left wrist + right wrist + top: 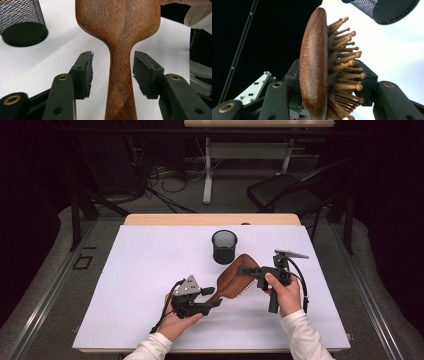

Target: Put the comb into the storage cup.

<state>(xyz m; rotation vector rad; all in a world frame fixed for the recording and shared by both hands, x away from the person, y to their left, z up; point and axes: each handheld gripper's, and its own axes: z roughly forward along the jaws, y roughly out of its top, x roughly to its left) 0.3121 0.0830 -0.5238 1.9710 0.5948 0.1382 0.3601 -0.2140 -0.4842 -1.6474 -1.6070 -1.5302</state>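
A wooden paddle hairbrush (pixel 234 281) is held above the white table, bristles facing the person's right. My right gripper (pixel 246 270) is shut on its head: in the right gripper view one pad presses the smooth back (pixel 314 65) and the other sits among the wooden bristles (pixel 344 75). My left gripper (pixel 216 296) is open around the handle. In the left gripper view the handle (pixel 120 82) runs between the two pads (pixel 85 75) with a clear gap on each side.
A black mesh cup (pixel 224 246) stands upright just beyond the brush, seen also as a mesh cup (pixel 22 22) in the left gripper view. White sheet (pixel 145 265) covers the table. A black chair (pixel 285 192) and a desk's legs stand beyond the far edge.
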